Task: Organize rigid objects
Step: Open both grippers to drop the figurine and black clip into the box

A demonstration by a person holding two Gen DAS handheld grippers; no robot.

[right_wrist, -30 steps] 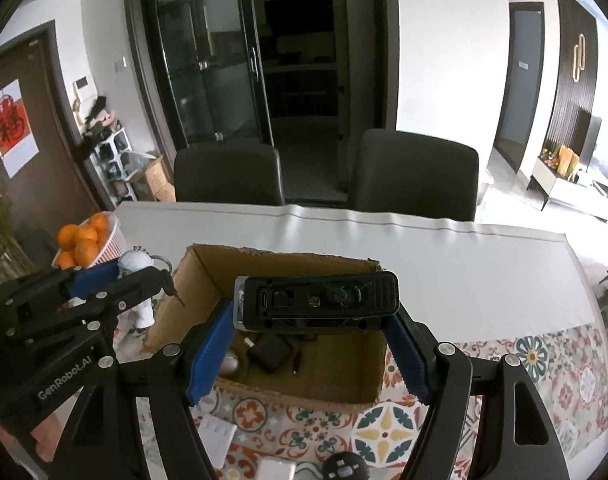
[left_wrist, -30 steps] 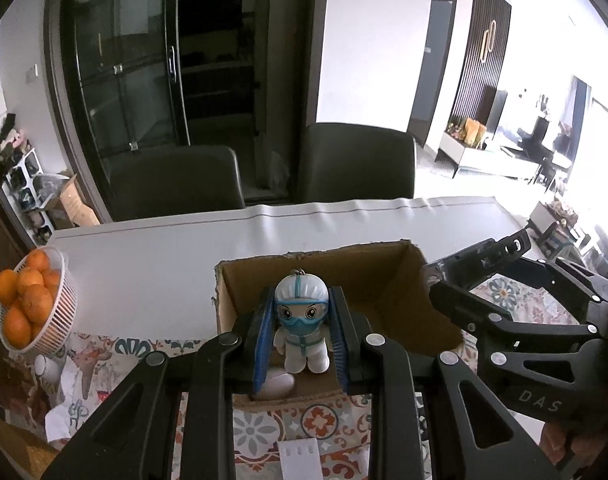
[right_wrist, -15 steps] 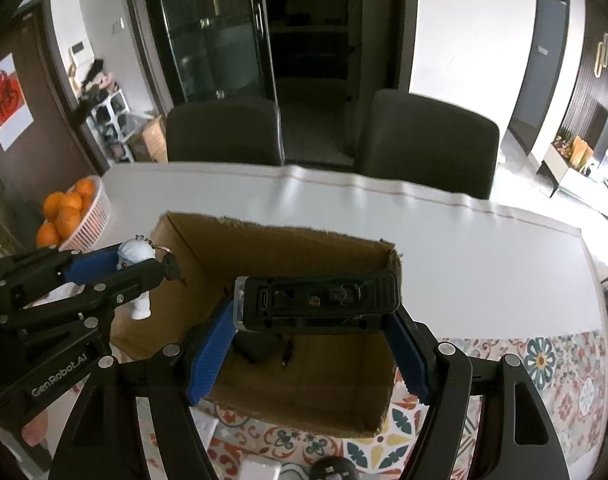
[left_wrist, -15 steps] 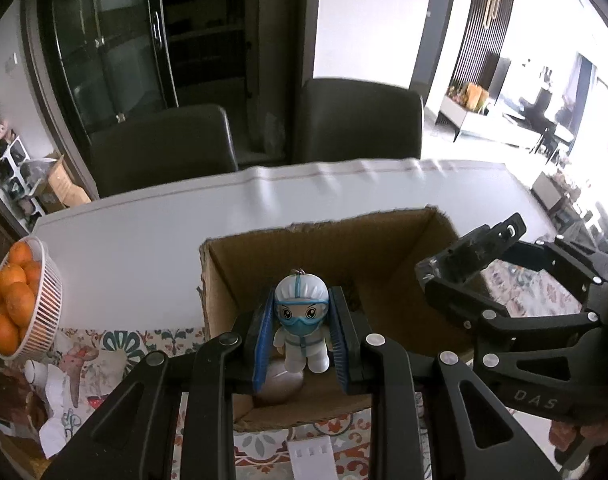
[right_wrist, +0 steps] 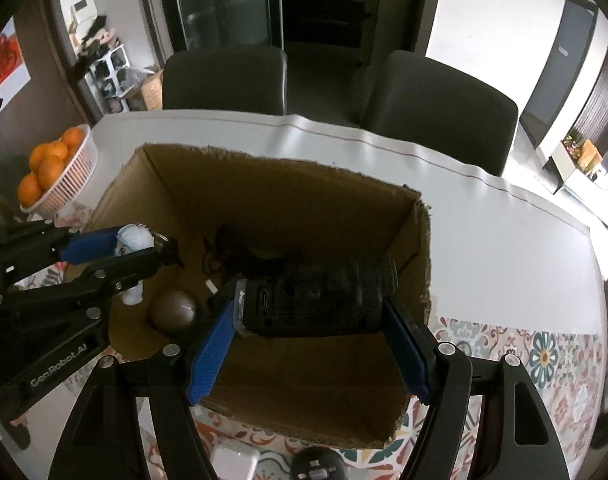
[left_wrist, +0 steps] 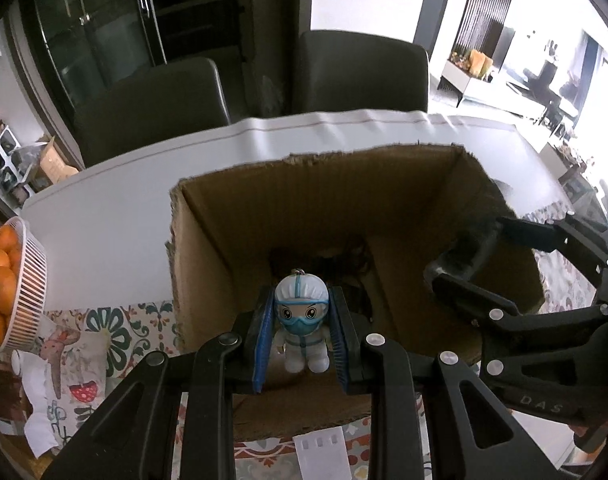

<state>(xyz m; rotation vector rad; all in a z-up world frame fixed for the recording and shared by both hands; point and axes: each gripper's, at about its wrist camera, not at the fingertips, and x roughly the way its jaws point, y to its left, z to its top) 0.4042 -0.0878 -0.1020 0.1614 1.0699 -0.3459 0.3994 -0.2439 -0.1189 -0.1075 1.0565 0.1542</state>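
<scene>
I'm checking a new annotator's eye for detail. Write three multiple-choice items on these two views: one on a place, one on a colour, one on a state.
1. Where does the basket of oranges stand?
A. inside the cardboard box
B. on the table, left of the cardboard box
C. on a chair

2. What colour are the pads of the right tool?
A. blue
B. red
C. yellow

3. What is the left tool doing?
A. open, holding nothing
B. shut on an orange
C. shut on the masked figurine

Key: 1 B, it stands beside the cardboard box; 2 A, both pads are blue; 3 C, its pads clamp the masked figurine.
</scene>
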